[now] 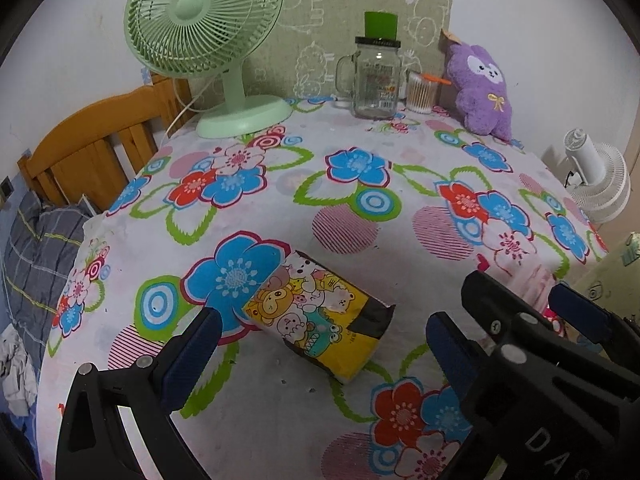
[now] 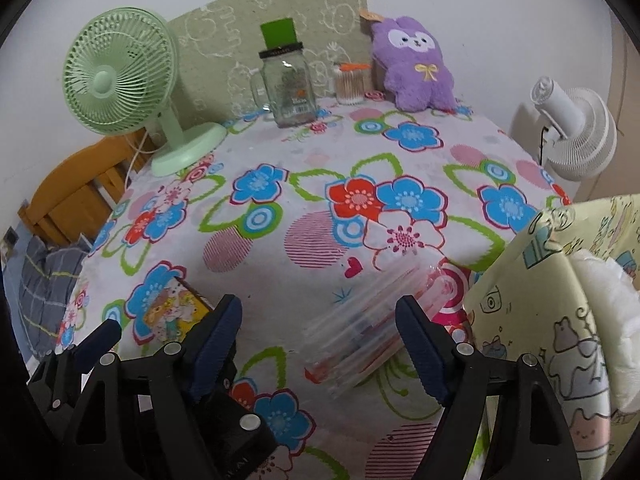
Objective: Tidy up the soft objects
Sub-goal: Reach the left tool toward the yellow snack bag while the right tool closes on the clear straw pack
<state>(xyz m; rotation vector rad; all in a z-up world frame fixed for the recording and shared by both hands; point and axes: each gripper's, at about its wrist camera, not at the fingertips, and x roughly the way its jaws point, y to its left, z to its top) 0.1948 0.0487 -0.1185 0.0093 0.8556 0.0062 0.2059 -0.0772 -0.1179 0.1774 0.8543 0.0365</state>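
Note:
A yellow cartoon-print tissue pack (image 1: 320, 320) lies on the floral tablecloth, between and just beyond the fingers of my open, empty left gripper (image 1: 320, 340); it also shows at the left in the right wrist view (image 2: 176, 312). A clear plastic packet with pink contents (image 2: 368, 328) lies between the fingers of my open, empty right gripper (image 2: 320, 328). A purple plush toy (image 1: 480, 88) leans on the wall at the back right (image 2: 416, 68). A pale yellow cartoon-print bag (image 2: 560, 320) holding something white and soft (image 2: 612, 320) stands at the right table edge.
A green desk fan (image 1: 208, 40) stands back left. A glass mug jar (image 1: 376, 80) and a cotton swab tub (image 1: 420, 94) stand at the back. A white fan (image 2: 576, 128) stands off the table at the right. A wooden bed frame (image 1: 88, 148) and a grey plaid blanket (image 1: 32, 256) lie to the left.

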